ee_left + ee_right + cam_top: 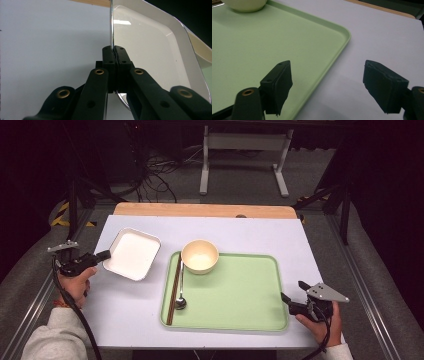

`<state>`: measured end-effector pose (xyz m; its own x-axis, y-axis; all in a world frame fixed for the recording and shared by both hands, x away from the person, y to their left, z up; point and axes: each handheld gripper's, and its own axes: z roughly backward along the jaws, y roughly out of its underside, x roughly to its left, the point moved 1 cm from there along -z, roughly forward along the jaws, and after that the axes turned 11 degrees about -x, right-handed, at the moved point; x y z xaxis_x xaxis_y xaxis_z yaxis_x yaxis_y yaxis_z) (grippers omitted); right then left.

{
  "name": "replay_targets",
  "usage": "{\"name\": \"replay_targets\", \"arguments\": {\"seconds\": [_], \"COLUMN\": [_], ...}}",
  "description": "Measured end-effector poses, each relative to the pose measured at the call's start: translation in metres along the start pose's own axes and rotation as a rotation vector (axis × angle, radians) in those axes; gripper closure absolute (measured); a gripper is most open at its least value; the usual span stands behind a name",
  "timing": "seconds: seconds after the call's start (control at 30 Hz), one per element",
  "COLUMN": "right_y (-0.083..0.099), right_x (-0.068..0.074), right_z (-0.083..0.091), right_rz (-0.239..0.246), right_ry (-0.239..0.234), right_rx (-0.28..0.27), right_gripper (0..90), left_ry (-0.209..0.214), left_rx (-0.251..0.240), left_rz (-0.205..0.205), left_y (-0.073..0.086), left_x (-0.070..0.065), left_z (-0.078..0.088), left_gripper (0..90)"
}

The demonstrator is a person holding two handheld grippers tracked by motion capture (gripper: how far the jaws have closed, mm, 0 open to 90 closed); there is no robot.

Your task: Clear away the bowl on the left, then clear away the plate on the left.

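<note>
The left hand-held gripper (pixel 102 255) is clamped on the near-left rim of the white square plate (pixel 131 253); in the left gripper view the two black jaws stand pressed together with the thin plate edge (pixel 111 30) pinched between their pads, and the plate's glossy inner face extends away to the right of the jaws. In the high view the plate lies directly ahead of this hand-held gripper, on the white surface (pixel 125 315), with the plate's far side toward the green tray (pixel 240 290). The person's left hand (pixel 75 282) holds the hand-held gripper body just off the left edge of the surface. The right hand-held gripper (pixel 291 296) has its jaws spread wide with nothing between them; in the right gripper view one jaw hangs over the tray's rim (pixel 342 42) and the other over bare surface (pixel 372 32), so the tray's near-right corner lies between and just ahead of the jaws. Beyond that hand-held gripper, across the tray, a cream bowl (pixel 200 256) sits at the tray's far-left corner. A metal spoon (pixel 180 296) and a pair of dark chopsticks (pixel 174 290) lie side by side along the tray's left edge, between the bowl and the near rim. Whether the plate is lifted clear of the surface cannot be told.
</note>
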<state>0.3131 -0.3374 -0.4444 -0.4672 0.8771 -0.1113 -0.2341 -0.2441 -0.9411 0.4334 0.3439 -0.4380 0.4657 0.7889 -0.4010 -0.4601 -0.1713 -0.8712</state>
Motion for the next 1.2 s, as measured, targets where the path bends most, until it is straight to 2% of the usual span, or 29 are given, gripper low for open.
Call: {"name": "replay_targets", "arguments": {"seconds": [0.1, 0.3, 0.4, 0.43, 0.53, 0.77, 1.2], "right_y": [0.000, 0.000, 0.001, 0.001, 0.000, 0.001, 0.004], "right_x": [0.000, -0.001, -0.002, -0.002, -0.002, -0.001, -0.002], "right_z": [0.000, 0.001, 0.002, 0.002, 0.002, 0.005, 0.017], "right_rz": [-0.001, -0.003, -0.012, -0.012, -0.009, -0.007, -0.012], "right_ry": [0.002, 0.004, 0.009, 0.011, 0.013, 0.014, 0.036], "right_rx": [-0.001, -0.006, -0.003, -0.004, -0.008, -0.008, -0.018], "right_gripper": [23.7, 23.8, 23.8, 23.8, 23.8, 23.8, 23.9], "left_ry": [0.008, 0.050, 0.089, 0.089, 0.125, 0.174, 0.298], "left_rx": [-0.008, -0.044, -0.062, -0.062, -0.064, -0.064, -0.011], "left_rz": [-0.006, -0.010, -0.018, -0.018, -0.043, -0.072, -0.163], "left_y": [-0.002, -0.006, -0.010, -0.010, -0.014, -0.017, -0.018], "left_x": [-0.003, -0.016, -0.024, -0.024, -0.036, -0.052, -0.102], "left_z": [0.001, 0.002, 0.002, 0.002, -0.001, -0.007, -0.034], "left_gripper": [88.9, 89.0, 88.9, 88.9, 88.9, 88.9, 88.9]}}
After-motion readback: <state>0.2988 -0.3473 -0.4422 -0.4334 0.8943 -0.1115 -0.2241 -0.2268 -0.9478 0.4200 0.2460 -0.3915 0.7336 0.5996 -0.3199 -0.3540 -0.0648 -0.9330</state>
